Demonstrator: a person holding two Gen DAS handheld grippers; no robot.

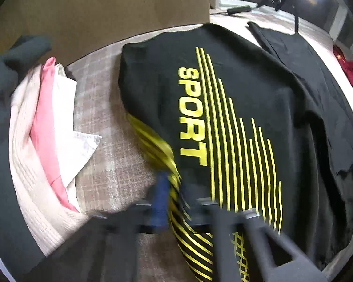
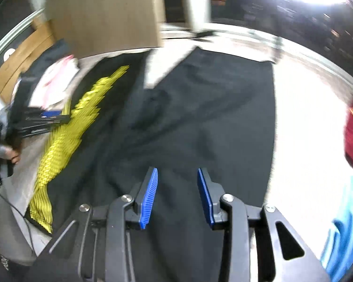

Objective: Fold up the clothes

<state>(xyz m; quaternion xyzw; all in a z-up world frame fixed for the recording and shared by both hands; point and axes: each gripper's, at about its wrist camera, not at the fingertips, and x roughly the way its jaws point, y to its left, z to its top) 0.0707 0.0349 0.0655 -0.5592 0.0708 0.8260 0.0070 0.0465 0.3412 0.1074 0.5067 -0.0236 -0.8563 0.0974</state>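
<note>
Risk: the left gripper (image 1: 174,199) is clamped on only a thin bunched edge of the black SPORT T-shirt (image 1: 235,108); a quick pull could slip the cloth free or drag the whole shirt askew across the table (image 1: 110,145) toward the pile of folded clothes (image 1: 42,127). The right gripper (image 2: 176,195) hangs over the shirt's plain black part with its jaws partly open, nothing between the pads; lifting one side alone would skew the fold. Both views are blurred.
</note>
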